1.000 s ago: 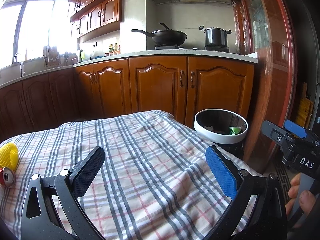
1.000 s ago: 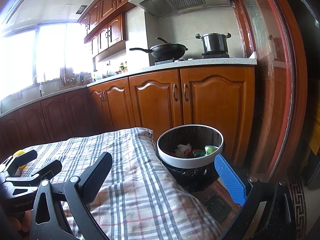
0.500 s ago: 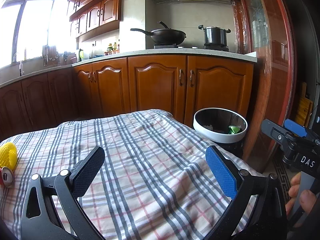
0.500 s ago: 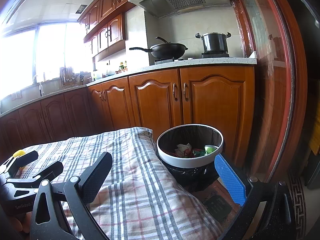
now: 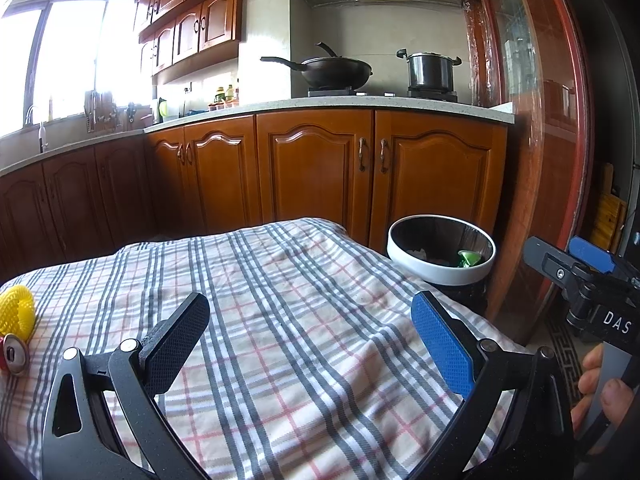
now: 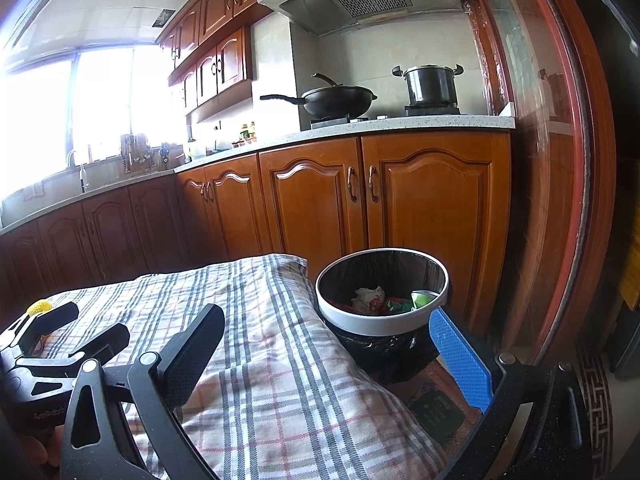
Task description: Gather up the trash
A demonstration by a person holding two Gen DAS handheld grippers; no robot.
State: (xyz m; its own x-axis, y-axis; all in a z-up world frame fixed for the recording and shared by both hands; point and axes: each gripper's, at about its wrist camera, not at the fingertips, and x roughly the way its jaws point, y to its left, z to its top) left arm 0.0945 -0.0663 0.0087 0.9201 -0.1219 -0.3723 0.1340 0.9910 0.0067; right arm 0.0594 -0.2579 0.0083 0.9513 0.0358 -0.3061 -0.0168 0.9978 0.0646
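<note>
A: Trash bin (image 6: 382, 312), white rim and black liner, stands on the floor just past the right corner of the cloth-covered counter (image 5: 280, 320). From the right gripper (image 6: 326, 340) it lies ahead, between the fingers and nearer the blue one (image 6: 460, 360). Crumpled paper and green scraps lie inside.

B: And seen from the left gripper (image 5: 320, 340)?

A: The bin (image 5: 440, 270) sits beyond and a little right of its blue finger (image 5: 442, 344). Both grippers are spread wide with nothing between their fingers.

B: Anything left on the counter?

A: A yellow mesh ball (image 5: 16, 314) and a red can (image 5: 14, 356) lie touching each other at the counter's left edge, far left of the left gripper's black finger (image 5: 176, 342). The checked cloth (image 6: 260, 360) ahead of both pairs of fingers is bare, rumpled, and drapes over the right edge towards the bin.

B: Room around the bin?

A: Tight. Wooden cupboard doors (image 6: 436, 216) stand close behind it, a red door frame (image 6: 576, 200) to its right, the counter's corner to its left.

B: Any lettering?

A: "DAS" in white on the right gripper's body (image 5: 600, 304), at the right margin of the left view. On the left gripper's body (image 6: 48, 384), a faint "GenRobo", partly cut off.
</note>
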